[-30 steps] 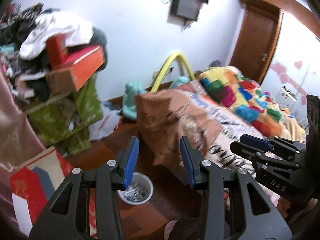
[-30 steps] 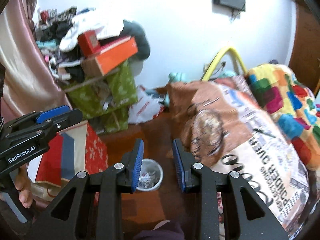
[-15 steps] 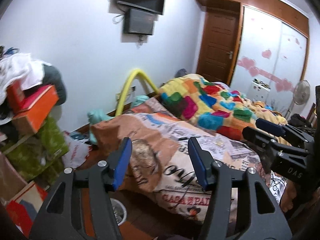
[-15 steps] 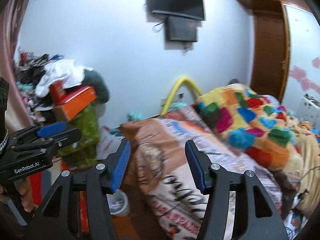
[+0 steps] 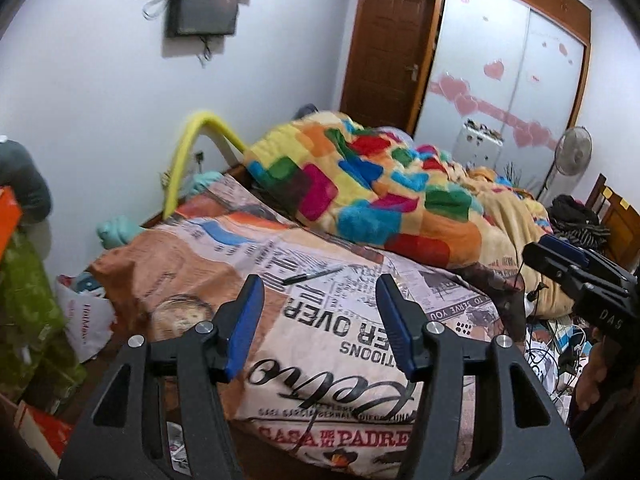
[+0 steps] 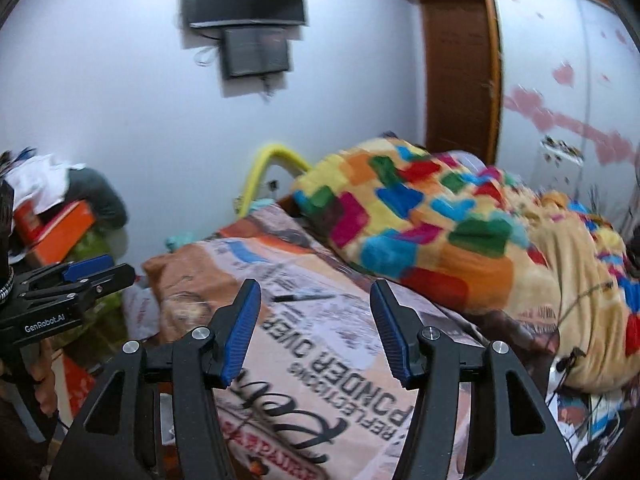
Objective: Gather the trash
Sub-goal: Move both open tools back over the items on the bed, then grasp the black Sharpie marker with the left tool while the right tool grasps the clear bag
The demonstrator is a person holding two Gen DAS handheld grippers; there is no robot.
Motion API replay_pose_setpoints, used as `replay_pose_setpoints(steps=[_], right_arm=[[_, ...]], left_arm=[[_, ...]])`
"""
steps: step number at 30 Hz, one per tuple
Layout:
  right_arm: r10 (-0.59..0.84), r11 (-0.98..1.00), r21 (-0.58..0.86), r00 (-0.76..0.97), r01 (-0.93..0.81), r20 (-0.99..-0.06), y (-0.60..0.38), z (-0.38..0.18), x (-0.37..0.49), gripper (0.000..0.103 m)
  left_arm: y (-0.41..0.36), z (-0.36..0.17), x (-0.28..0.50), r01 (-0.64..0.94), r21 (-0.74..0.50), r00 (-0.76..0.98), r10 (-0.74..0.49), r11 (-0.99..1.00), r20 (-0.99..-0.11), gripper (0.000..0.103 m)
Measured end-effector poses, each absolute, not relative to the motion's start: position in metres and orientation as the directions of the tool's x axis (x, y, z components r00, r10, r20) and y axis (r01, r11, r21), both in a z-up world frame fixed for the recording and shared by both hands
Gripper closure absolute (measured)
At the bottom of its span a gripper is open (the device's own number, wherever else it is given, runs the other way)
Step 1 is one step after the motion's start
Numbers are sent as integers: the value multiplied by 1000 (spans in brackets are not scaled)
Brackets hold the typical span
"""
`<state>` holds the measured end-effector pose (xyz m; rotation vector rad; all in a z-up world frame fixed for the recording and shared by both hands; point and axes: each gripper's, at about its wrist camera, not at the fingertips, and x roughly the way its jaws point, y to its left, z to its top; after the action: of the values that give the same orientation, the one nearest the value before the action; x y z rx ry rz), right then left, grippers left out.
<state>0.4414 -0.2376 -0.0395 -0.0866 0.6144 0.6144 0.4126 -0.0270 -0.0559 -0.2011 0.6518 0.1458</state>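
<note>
Two black grippers with blue pads, left gripper (image 5: 318, 320) and right gripper (image 6: 314, 326), hang empty with jaws apart over a newsprint-patterned bed cover (image 5: 340, 344); a black pen (image 5: 312, 276) lies at twelve o'clock

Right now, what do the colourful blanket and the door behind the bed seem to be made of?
Blanket: looks like soft plush fleece, its fuzzy, matte surface bunched in thick folds. Door: apparently brown wood or wood veneer, smooth with a slight sheen and raised panels.
</note>
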Motion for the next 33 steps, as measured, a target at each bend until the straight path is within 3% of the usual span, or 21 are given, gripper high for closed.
replay_pose_setpoints(steps=[19, 33], right_arm=[[385, 890, 164, 507, -426, -771, -247, -200, 575, 50], [410, 868, 197, 437, -455, -800, -217, -258, 619, 50]], left_arm=[[7, -239, 608, -100, -148, 607, -57, 984, -792, 46], [20, -311, 674, 4, -46, 572, -40, 999, -819, 46]])
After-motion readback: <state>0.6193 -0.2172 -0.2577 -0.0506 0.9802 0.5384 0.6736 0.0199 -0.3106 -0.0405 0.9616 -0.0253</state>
